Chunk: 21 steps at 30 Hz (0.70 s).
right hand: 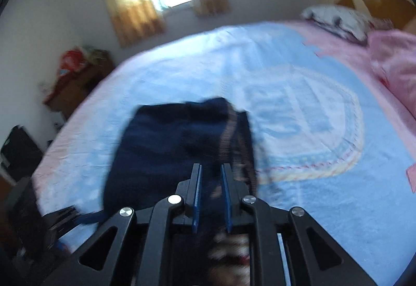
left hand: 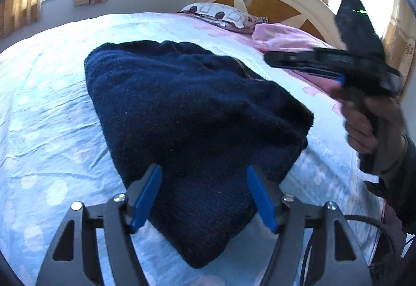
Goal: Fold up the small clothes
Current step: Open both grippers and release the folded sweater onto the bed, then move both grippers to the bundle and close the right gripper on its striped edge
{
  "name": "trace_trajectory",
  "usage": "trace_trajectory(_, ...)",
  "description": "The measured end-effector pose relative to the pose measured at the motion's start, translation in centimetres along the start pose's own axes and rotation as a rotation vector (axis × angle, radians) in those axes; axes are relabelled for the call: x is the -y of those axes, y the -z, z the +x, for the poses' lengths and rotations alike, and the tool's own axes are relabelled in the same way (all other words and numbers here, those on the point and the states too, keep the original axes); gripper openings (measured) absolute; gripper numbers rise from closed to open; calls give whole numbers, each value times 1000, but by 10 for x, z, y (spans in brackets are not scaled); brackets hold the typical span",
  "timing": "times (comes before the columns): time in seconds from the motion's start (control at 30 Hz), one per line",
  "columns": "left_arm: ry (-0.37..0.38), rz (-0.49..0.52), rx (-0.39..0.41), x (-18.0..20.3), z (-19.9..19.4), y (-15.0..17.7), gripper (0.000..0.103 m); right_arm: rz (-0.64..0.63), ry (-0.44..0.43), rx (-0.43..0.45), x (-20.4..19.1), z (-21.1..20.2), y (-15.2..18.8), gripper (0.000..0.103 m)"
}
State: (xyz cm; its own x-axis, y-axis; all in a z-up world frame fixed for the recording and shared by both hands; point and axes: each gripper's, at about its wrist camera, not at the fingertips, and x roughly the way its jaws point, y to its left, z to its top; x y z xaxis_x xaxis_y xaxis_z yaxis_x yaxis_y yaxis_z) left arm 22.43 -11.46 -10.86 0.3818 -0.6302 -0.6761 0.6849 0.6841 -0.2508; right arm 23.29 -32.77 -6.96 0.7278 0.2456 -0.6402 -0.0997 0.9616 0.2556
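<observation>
Lying folded on the bed [left hand: 52, 109], the navy knit garment [left hand: 187, 114] sits mid-quilt, near edge between the left hand-held gripper [left hand: 204, 199], pads apart. Right hand-held gripper [right hand: 211, 197], nearly together, grips nothing visible. Risk: the bulky fold springing open if released unpressed.

Blue knitted clothes [left hand: 187, 114]: one
Tongs: two, left tongs [left hand: 204, 199] and right tongs [right hand: 212, 197]
Beds [left hand: 46, 109]: one
Pillows [left hand: 221, 16]: one
Pink blankets [left hand: 286, 39]: one
Windows: two
</observation>
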Motion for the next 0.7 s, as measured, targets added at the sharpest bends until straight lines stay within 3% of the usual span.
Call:
trace_trajectory(0.07, -7, -1, -4, 1, 2, 3, 71, -61, -45, -48, -15, 3, 10, 15)
trace_trajectory(0.17, -10, -2, -12, 0, 3, 4, 73, -116, 8, -115, -17, 17, 27, 15)
trace_trajectory(0.27, -12, -2, -18, -2, 4, 4, 73, -50, 56, -201, 9, 37, 41, 15)
trace_trajectory(0.37, -15, -1, -24, -3, 5, 7, 74, 3, 0, -193, 21, 37, 46, 15)
trace_trajectory(0.53, -27, -2, -37, 0, 7, 4, 77, -40, 6, -190, 16, 37, 50, 15)
trace_trajectory(0.63, -61, -4, -41, 1, 5, -1, 85, -45, 9, -192, 15, 35, 44, 15)
trace_trajectory(0.7, -85, -20, -16, -3, -2, -5, 97, -66, 21, -178, 10, 29, 40, 21)
